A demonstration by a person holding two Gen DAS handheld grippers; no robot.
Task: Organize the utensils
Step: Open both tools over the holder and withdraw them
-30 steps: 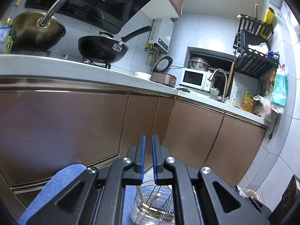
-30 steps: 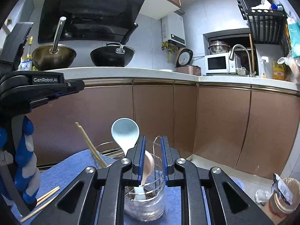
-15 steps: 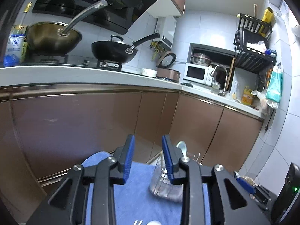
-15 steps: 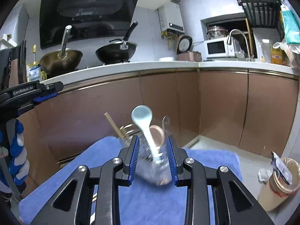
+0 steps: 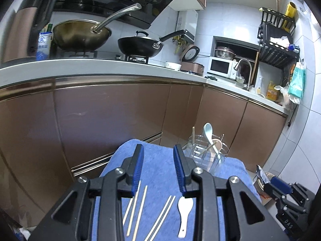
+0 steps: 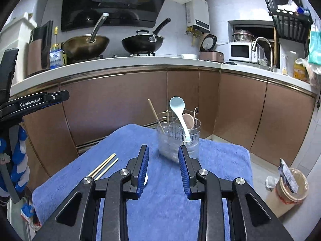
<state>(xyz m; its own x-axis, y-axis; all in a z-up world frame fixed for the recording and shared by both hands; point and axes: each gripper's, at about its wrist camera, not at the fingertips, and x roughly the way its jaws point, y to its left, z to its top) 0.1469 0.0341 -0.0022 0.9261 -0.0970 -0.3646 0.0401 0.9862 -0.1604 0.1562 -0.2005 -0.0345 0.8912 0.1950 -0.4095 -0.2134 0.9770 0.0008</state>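
Brown kitchen cabinets run behind the low blue towel [image 6: 220, 160] that I work over, with woks on the counter above. My left gripper [image 5: 158, 166] is spread wide and holds nothing; my right gripper [image 6: 163, 166] is also wide and empty. By my judgement the job is partly done: the wire utensil holder [image 6: 178, 136] at the far edge of the towel already carries a pale blue spoon [image 6: 177, 105], a brownish spoon [image 6: 188, 120] and one chopstick [image 6: 155, 113] leaning out of it. What is left lies loose on the towel: several chopsticks [image 5: 138, 206] directly under and just beyond my left fingers, and a white rice scoop [image 5: 185, 210] beside them, close beneath my left gripper's right finger. From the right wrist I see the chopstick tips [image 6: 104, 165] well to the left of my right gripper, while the holder stands just past its right fingertip, near but apart. I reckon the chopsticks are the next thing to gather, and thin sticks lying flat on plush cloth may be awkward to pinch.
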